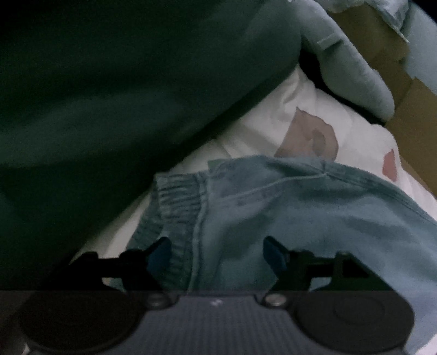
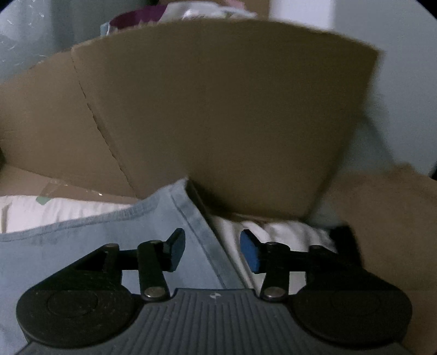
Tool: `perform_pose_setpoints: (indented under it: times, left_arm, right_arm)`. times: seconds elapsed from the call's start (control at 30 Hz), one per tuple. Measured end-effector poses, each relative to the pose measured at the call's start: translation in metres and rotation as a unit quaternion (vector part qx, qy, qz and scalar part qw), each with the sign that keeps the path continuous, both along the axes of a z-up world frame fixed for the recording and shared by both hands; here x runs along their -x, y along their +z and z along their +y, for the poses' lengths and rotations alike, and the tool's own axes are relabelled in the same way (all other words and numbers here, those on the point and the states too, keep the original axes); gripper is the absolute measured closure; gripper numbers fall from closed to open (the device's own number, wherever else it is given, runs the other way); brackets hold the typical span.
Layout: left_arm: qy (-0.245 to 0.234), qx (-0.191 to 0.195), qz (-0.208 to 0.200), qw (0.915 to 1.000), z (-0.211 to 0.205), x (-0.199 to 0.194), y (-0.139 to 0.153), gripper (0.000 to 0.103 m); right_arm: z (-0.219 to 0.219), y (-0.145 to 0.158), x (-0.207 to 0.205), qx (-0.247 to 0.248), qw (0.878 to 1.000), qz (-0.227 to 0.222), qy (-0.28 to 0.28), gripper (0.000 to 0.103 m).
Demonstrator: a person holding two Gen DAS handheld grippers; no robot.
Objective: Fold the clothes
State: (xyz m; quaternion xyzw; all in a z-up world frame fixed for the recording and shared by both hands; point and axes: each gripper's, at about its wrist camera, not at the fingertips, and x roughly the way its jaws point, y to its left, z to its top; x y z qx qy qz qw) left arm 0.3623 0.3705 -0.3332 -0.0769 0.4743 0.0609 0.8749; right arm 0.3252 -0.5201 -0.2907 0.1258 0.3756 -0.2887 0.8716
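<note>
**Low in both frames: blue garment under two spread grippers**

At bottom centre of the left wrist view, left gripper (image 1: 217, 255) released, blue pads (image 1: 159, 252) well apart, nothing clamped. Between and above the fingers, a faded blue garment (image 1: 273, 207) spread across the lower right half of the frame. Ribbed cuff or waistband (image 1: 177, 207) at its left edge, running down to just beside the left pad. Seams curving across the cloth toward the right edge. Beneath it, white bedding (image 1: 273, 117) with reddish blotches (image 1: 311, 136) at centre right. Filling the upper left, a dark green mass (image 1: 109, 95), too dim to identify. At upper right, a pale grey-blue padded shape (image 1: 341, 60) lying over the bedding, with brown cardboard (image 1: 382, 41) behind.

At bottom centre of the right wrist view, right gripper (image 2: 213, 252) likewise released, pads (image 2: 250, 252) apart, holding nothing. Same garment (image 2: 82, 245) in the lower left, its hemmed corner (image 2: 183, 191) reaching up to mid-frame and touching the cardboard box (image 2: 218, 109). Garment's right edge running diagonally down between the fingers. White bedding (image 2: 286, 232) to the right of that edge and again at far left. Box filling the middle and upper frame, its flap torn along a jagged line at left. Mixed fabrics (image 2: 191, 11) peeking over the top rim, blurred.
</note>
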Motion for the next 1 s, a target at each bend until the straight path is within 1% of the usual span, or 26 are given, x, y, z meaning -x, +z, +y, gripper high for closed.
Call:
perform_pose_setpoints:
  times: [0.03,0.17,0.3,0.4,0.47,0.5,0.57,0.63,0.67,0.7,0.73,0.77,0.8,0.83,0.9,0.93,0.97,1.0]
  left_arm:
    - [0.0,-0.003,-0.002,1.0,0.0,-0.004,-0.001,0.026]
    - [0.012,0.004,-0.011,0.9999,0.005,-0.019,-0.001,0.026]
    - [0.007,-0.006,-0.007,0.9999,0.006,-0.031,-0.008,0.025]
    - [-0.008,-0.025,-0.009,0.9996,0.006,-0.04,-0.013,0.019]
    - [-0.004,-0.027,-0.005,0.9996,0.008,-0.046,-0.017,0.016]
    - [-0.003,-0.029,-0.004,0.9996,0.009,-0.049,-0.018,0.014]
    - [-0.005,-0.031,-0.005,0.9995,0.01,-0.053,-0.021,0.013]
    - [-0.009,-0.029,-0.009,0.9995,0.012,-0.054,-0.026,0.015]
    - [-0.01,-0.03,-0.009,0.9995,0.013,-0.054,-0.027,0.017]
    - [-0.011,-0.033,-0.01,0.9993,0.013,-0.054,-0.028,0.022]
    - [-0.01,-0.042,-0.013,0.999,0.012,-0.054,-0.027,0.033]
    - [-0.01,-0.047,-0.018,0.9987,0.01,-0.053,-0.024,0.04]
    - [-0.009,-0.052,-0.023,0.9983,0.008,-0.053,-0.022,0.051]
    - [-0.009,-0.057,-0.028,0.9979,0.006,-0.052,-0.019,0.069]
    - [-0.008,-0.067,-0.038,0.997,0.002,-0.051,-0.014,0.082]
    - [-0.008,-0.072,-0.043,0.9964,0.001,-0.05,-0.012,0.083]
    - [-0.008,-0.077,-0.048,0.9958,-0.001,-0.049,-0.009,0.083]
    - [-0.006,-0.078,-0.046,0.9959,-0.002,-0.049,-0.009,0.075]
  right_arm:
    - [-0.004,-0.003,-0.008,-0.004,1.0,0.002,0.009,0.049]
    - [-0.011,-0.016,-0.034,-0.015,0.999,0.02,0.037,0.049]
    - [-0.016,-0.026,-0.05,-0.017,0.998,0.037,0.038,0.048]
    - [-0.017,-0.028,-0.054,-0.014,0.999,0.031,0.039,0.048]
    - [-0.017,-0.029,-0.058,-0.01,0.998,0.036,0.041,0.051]
    - [-0.017,-0.03,-0.06,-0.01,0.998,0.039,0.041,0.055]
    - [-0.019,-0.029,-0.063,-0.015,0.998,0.039,0.039,0.066]
    - [-0.021,-0.029,-0.067,-0.024,0.998,0.035,0.041,0.083]
    - [-0.02,-0.029,-0.069,-0.022,0.998,0.038,0.046,0.083]
    - [-0.018,-0.028,-0.071,-0.019,0.998,0.041,0.05,0.087]
    - [-0.016,-0.028,-0.072,-0.014,0.998,0.043,0.052,0.091]
    - [-0.014,-0.027,-0.072,-0.011,0.998,0.043,0.05,0.092]
    - [-0.012,-0.025,-0.071,-0.008,0.998,0.04,0.045,0.092]
    - [-0.01,-0.021,-0.07,-0.004,0.999,0.034,0.039,0.093]
    - [-0.007,-0.014,-0.065,0.006,0.999,0.025,0.03,0.093]
    - [-0.007,-0.012,-0.062,0.011,0.999,0.023,0.027,0.093]
    - [-0.008,-0.011,-0.06,0.013,0.999,0.025,0.024,0.093]
    - [-0.01,-0.012,-0.06,0.01,0.999,0.033,0.02,0.093]
